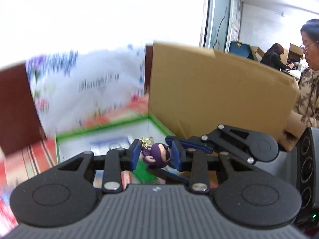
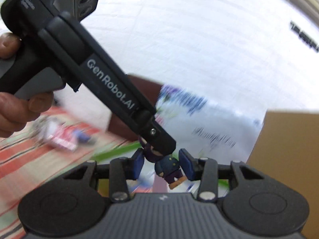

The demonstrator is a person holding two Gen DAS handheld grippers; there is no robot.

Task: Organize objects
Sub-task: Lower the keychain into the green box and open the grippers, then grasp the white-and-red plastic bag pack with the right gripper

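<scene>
A small toy figure keychain [image 1: 159, 154] with a purple round head and a metal ring hangs in the air between both grippers. My left gripper [image 1: 156, 156] is shut on its head. In the right wrist view my right gripper [image 2: 162, 166] is shut on the figure's dark blue body [image 2: 169, 168], with its orange feet pointing down toward the camera. The left gripper's fingers [image 2: 159, 139] come in from the upper left and cover the head. The right gripper's black linkage [image 1: 239, 145] reaches in from the right.
Below stands an open box with a green rim [image 1: 103, 129] and a white inside holding small items. A tall cardboard box [image 1: 219, 91] is right of it, a flowered white panel [image 1: 89, 83] behind. A striped red cloth [image 2: 24, 155] covers the table. Two people [image 1: 309, 75] are at the far right.
</scene>
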